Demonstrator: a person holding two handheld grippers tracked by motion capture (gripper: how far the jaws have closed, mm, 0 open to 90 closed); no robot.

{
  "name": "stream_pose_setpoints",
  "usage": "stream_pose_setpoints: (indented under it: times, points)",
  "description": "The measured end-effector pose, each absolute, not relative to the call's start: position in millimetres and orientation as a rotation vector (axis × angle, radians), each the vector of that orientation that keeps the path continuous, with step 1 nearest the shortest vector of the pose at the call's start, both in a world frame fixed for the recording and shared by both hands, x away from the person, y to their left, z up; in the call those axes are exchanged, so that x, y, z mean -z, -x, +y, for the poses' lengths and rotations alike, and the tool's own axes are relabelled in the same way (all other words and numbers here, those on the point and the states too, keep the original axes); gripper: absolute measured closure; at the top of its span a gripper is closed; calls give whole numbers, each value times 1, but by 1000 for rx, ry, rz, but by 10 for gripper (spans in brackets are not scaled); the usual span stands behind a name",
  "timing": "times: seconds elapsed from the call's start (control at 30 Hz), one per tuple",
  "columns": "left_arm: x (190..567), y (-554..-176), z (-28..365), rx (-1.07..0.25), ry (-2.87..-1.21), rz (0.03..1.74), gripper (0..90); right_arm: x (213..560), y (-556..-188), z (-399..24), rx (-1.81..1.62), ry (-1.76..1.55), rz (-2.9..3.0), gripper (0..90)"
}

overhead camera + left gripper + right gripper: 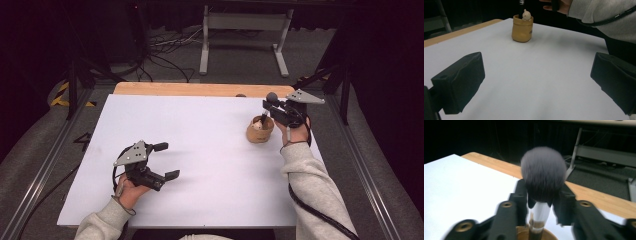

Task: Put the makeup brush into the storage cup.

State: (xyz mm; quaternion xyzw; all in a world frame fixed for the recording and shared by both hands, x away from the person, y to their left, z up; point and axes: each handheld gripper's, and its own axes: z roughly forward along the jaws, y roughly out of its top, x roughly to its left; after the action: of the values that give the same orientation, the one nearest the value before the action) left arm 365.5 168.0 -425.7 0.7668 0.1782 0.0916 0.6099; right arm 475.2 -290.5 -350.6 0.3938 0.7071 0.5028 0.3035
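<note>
Right gripper [541,207] around brush [543,173] — handle cup-hidden.

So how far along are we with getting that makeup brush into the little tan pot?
Nearly there, it seems. The right claw is shut on the makeup brush, bristles up, with the handle's lower end already inside the tan pot, beside a small pale figure. What seems left is letting go and pulling away. The left claw sits open and empty over the white table.
</note>
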Motion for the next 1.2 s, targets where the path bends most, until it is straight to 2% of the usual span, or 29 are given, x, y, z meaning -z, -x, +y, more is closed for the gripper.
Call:
stream_pose_setpoints:
  times: [0.1,0.17,0.2,0.23,0.27,0.4,0.83,1.2]
  points:
    - [426,-365,168,-212,-1774,412,0,345,-473,-292,-1359,-1030,1851,453]
    - [426,-365,168,-212,-1774,412,0,338,-470,-293,-1375,-1013,1814,453]
    - [425,-365,168,-216,-1775,409,0,338,-470,-293,-1375,-1013,1814,331]
    - [425,-366,169,-219,-1775,409,0,333,-467,-294,-1382,-998,1794,261]
    - [425,-366,169,-219,-1775,409,0,333,-467,-294,-1382,-998,1794,261]
    - [426,-364,173,-224,-1771,421,0,323,-456,-296,-1382,-916,1760,149]
    - [424,-355,188,-256,-1752,441,0,311,-413,-303,-1466,-784,1790,18]
    - [422,-348,196,-260,-1737,446,0,313,-375,-311,-1533,-697,1833,0]
